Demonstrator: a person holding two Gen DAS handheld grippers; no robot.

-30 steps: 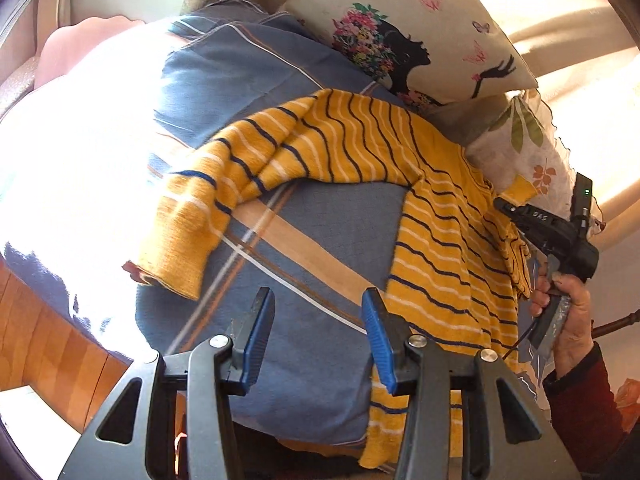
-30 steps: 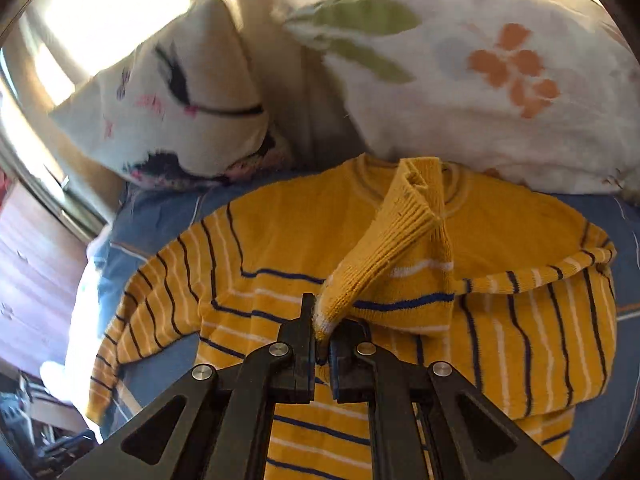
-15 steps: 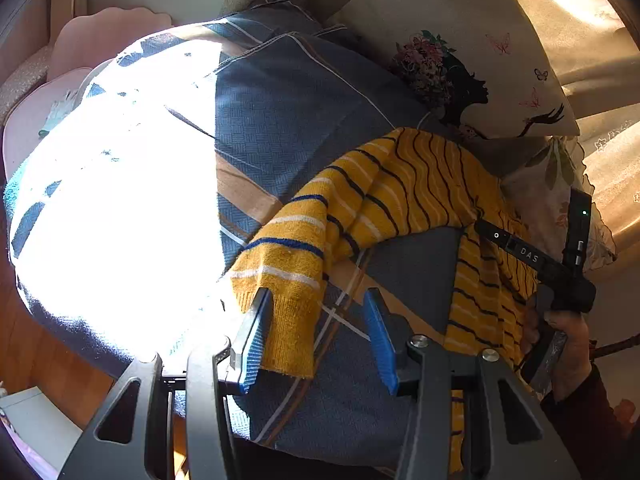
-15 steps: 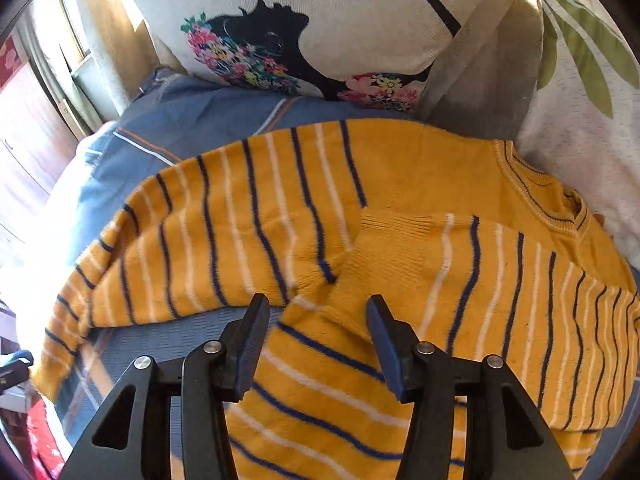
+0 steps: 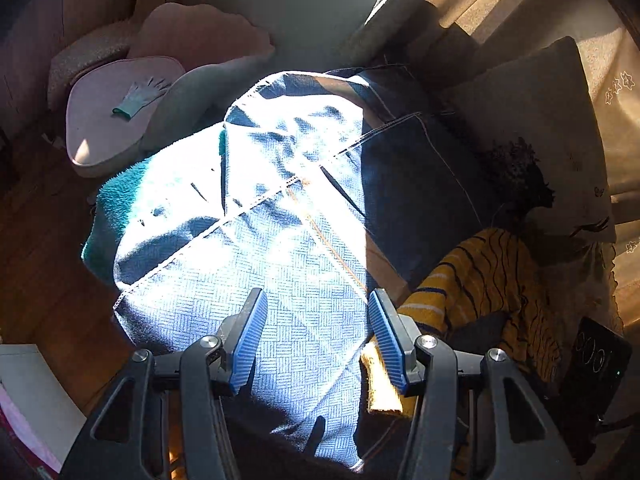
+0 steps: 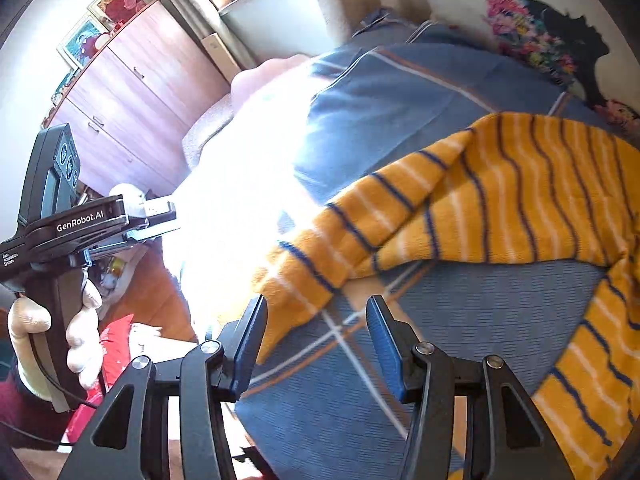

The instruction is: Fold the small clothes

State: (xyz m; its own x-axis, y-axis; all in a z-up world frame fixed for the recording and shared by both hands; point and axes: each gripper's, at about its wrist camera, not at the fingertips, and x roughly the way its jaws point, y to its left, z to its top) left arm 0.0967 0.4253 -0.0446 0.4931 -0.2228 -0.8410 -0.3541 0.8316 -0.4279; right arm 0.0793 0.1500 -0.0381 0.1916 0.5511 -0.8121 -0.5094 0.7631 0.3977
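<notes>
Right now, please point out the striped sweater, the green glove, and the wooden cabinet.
striped sweater [image 6: 500, 200]: right wrist view, on the outstretched sleeve.
green glove [image 5: 140, 94]: left wrist view, on its palm.
wooden cabinet [image 6: 132, 92]: right wrist view, on a front panel.

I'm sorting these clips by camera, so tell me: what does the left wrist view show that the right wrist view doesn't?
Only the left wrist view shows a teal glove lying on a pink seat and a teal fleece blanket under the bedcover.

Only the right wrist view shows a wooden cabinet, framed pictures on top of it, and the left claw held in a white-gloved hand.

Both show the blue bedcover, the yellow striped sweater and a printed pillow.
</notes>
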